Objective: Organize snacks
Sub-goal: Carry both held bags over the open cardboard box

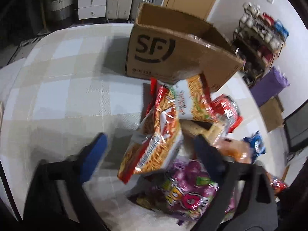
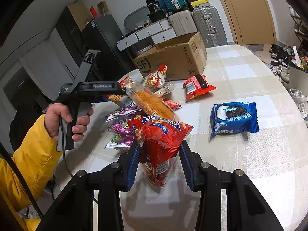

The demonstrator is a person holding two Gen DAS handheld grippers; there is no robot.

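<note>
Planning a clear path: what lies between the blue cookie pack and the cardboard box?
A red snack pack lies between the blue cookie pack and cardboard box, seen from the right wrist.

One cardboard box (image 2: 173,61), one blue cookie pack (image 2: 233,118), two suitcases (image 2: 194,25), two tools (image 2: 158,165).

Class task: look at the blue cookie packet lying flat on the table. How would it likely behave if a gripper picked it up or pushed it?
The blue cookie packet looks puffed and glossy, so it is probably light and may slide easily on the tablecloth. Its crimped ends should flex; the cookies inside could crack under a hard squeeze.
</note>
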